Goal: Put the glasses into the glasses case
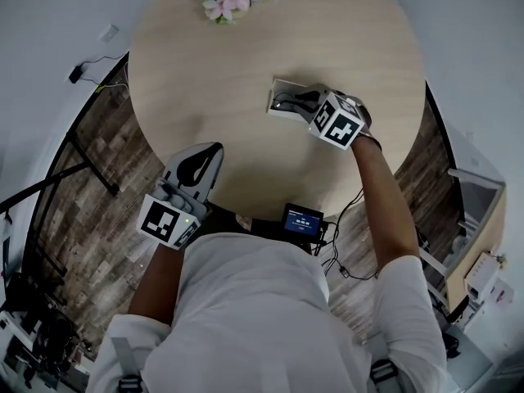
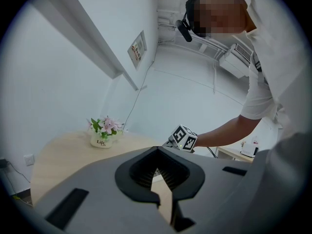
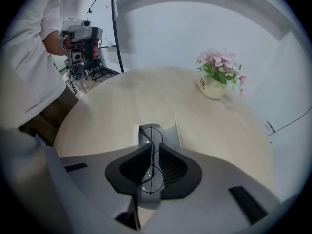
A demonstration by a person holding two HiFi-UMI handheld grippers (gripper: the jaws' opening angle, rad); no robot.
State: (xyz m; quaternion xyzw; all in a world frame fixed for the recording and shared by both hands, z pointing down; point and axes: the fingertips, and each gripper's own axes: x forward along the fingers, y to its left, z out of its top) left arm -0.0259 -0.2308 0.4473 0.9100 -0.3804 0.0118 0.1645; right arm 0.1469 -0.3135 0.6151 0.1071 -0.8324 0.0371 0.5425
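Right tool (image 3: 154, 150) is clenched on the wire-rimmed glasses (image 3: 151, 179), gripping them edge-on near the bridge. One round lens sticks out past the tool tips and the other sits back between the jaws. The glasses case (image 3: 166, 132) lies open on the round wooden tabletop (image 3: 146, 96), directly under and just ahead of the tool tips. The far lens overlaps the case opening; can't tell if it touches the case.

In the head view the right tool (image 1: 299, 98) is over the glasses case (image 1: 282, 97), on the right half of the tabletop (image 1: 213, 64), with the forearm reaching in from the near edge.

Left tool (image 1: 209, 158) is well apart from the case, at the tabletop's near-left edge. In its own view the left tool (image 2: 156, 172) has its tips together, nothing gripped, only bare tabletop showing through the wedge behind them.

Pink flowers in a white pot (image 3: 214, 79) stand at the far side of the tabletop.
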